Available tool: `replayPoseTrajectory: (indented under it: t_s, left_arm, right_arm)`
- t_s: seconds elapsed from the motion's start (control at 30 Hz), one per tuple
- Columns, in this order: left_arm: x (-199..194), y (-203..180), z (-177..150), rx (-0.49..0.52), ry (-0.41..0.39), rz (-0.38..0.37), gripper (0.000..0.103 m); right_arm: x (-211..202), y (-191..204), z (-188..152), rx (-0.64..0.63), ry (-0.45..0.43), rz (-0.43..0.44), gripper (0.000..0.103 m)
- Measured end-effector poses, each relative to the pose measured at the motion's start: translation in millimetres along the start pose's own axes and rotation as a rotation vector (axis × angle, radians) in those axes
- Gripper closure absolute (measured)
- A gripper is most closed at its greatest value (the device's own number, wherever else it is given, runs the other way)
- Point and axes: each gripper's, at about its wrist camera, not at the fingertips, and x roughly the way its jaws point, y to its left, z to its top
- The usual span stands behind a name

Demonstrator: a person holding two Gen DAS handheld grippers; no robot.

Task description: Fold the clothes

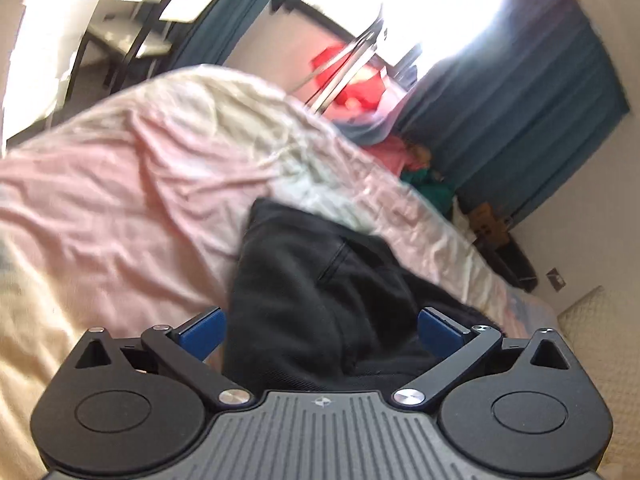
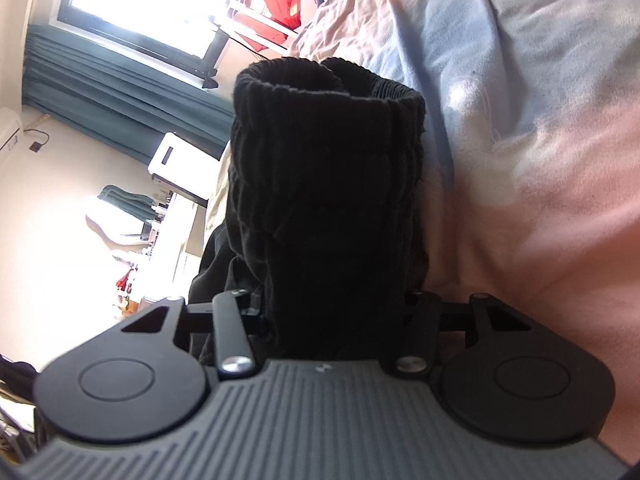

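My left claw gapes wide over the black garment on the rumpled pink bedsheet. My right claw grips its ribbed cuff. Teal curtains flank a bright window.

The garment is black, with a ribbed cuff. The bed sheet fades from pink to pale blue and cream. The curtains are teal. A red item hangs by the far window. The left tool's pads are blue.
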Motion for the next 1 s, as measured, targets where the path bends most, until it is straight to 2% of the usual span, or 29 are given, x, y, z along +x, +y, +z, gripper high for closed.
replayPoseTrajectory:
  t_s: [0.07,0.13,0.27,0.33,0.43,0.53,0.67,0.73,0.87,1.0]
  left_arm:
    - [16.6,11.0,7.1,0.012,0.087,0.025,0.001]
    - [28.1,24.9,10.0,-0.027,0.098,0.043,0.000]
    - [64.8,53.1,14.6,-0.193,0.212,-0.064,0.000]
    - [81.7,50.1,10.5,-0.156,0.276,-0.130,0.000]
    - [93.2,29.7,-0.4,-0.002,0.341,-0.154,0.000]
    - [92.3,28.0,-4.5,0.022,0.332,-0.137,0.000]
    - [91.0,55.3,-3.7,-0.130,0.327,-0.194,0.001]
    - [90.1,61.1,-6.1,-0.153,0.322,-0.198,0.003]
    - [86.2,58.6,-11.7,-0.133,0.302,-0.181,0.005]
    - [82.9,55.6,-19.6,-0.096,0.277,-0.166,0.014]
  right_arm:
    - [0.7,5.2,0.7,-0.052,-0.011,-0.002,0.052]
    - [5.3,7.7,3.8,-0.068,-0.016,-0.003,0.052]
    - [13.3,11.2,12.9,-0.074,-0.021,-0.006,0.052]
    - [12.1,11.3,12.9,-0.084,-0.024,-0.007,0.052]
    - [13.5,13.6,10.4,-0.119,-0.034,-0.011,0.051]
    - [8.7,30.2,5.2,-0.206,-0.070,-0.026,0.051]
    - [-1.3,54.6,-0.9,-0.310,-0.118,-0.021,0.051]
    - [-4.1,60.0,-3.9,-0.330,-0.135,-0.011,0.051]
    - [2.8,39.9,2.0,-0.238,-0.108,-0.021,0.051]
    - [8.9,8.6,9.2,-0.071,-0.064,-0.018,0.052]
